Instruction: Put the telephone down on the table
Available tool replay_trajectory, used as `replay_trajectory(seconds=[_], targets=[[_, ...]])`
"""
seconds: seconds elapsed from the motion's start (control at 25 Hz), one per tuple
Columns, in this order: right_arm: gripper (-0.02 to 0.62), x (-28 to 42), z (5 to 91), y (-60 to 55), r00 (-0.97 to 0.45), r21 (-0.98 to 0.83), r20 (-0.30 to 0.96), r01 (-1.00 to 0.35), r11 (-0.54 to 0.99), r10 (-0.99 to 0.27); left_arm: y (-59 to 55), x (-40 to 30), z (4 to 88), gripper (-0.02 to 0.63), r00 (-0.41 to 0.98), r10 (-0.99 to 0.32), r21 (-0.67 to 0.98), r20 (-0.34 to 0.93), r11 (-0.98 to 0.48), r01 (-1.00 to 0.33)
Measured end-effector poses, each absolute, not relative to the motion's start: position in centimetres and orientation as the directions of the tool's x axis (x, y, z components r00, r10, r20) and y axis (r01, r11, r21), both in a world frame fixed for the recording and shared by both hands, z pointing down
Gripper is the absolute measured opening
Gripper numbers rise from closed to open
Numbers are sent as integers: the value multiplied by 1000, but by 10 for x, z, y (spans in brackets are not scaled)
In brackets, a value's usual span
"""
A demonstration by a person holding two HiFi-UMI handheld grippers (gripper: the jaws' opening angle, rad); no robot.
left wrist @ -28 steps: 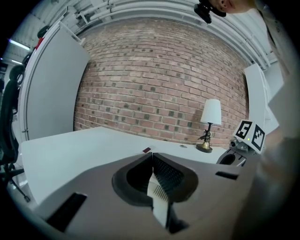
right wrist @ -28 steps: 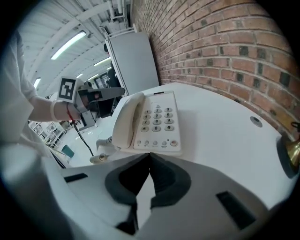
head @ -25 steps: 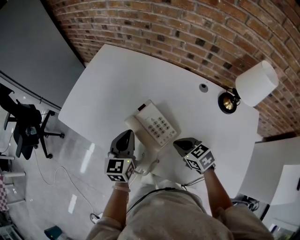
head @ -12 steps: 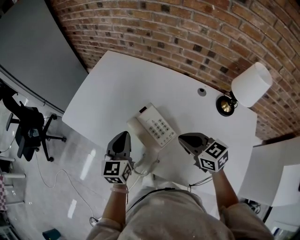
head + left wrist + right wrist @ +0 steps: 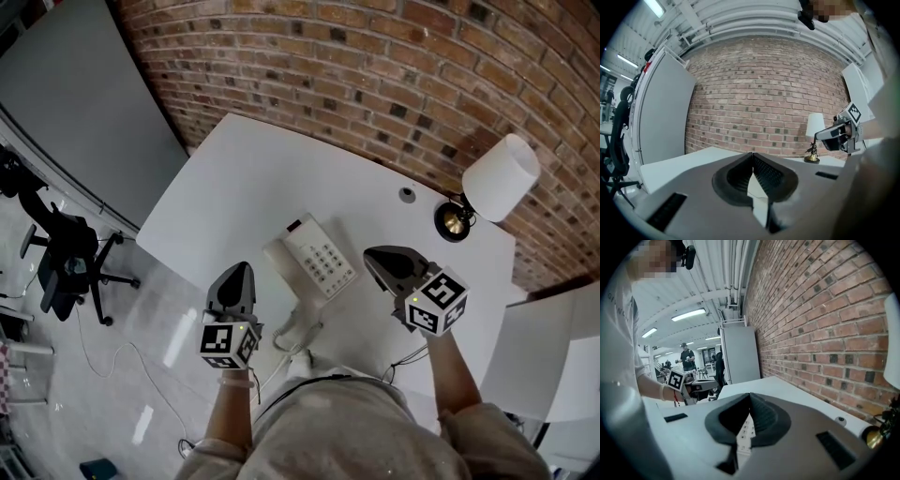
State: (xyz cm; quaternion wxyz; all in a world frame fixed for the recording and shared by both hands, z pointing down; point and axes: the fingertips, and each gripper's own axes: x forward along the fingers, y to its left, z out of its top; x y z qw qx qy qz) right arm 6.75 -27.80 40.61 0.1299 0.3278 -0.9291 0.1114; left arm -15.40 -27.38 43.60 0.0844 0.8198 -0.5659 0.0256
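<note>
A white desk telephone (image 5: 316,255) with a keypad lies flat on the white table (image 5: 253,178), its handset along its left side. Its coiled cord (image 5: 298,328) trails over the near table edge. My left gripper (image 5: 241,270) hovers just left of the phone, near the table's front edge, shut with nothing in it. My right gripper (image 5: 372,254) hangs to the phone's right, also shut and empty. In the right gripper view the keypad (image 5: 744,430) shows below the shut jaws. The left gripper view (image 5: 752,155) looks over the table toward the right gripper (image 5: 839,136).
A lamp with a white shade (image 5: 500,178) and brass base (image 5: 453,217) stands at the table's far right, by a small round grommet (image 5: 406,195). A brick wall (image 5: 375,75) runs behind. An office chair (image 5: 66,262) stands on the floor to the left.
The right gripper has risen and drawn rightward away from the telephone. The left gripper has eased back a little. The telephone has stayed on the table.
</note>
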Motion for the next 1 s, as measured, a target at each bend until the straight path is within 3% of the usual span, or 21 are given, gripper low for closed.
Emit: replay_trajectory(seconds=[0.6,1.0], targets=[[5,67,361,-309,-729,-70,158,-681,729,-666,-267,-181,385,6,289,-956,50,59,-286,-957],[5,63,357,-314,-713,-67,125,-700,711,-690,-262,-193,376,6,256,-966,58,33,-253,-966]])
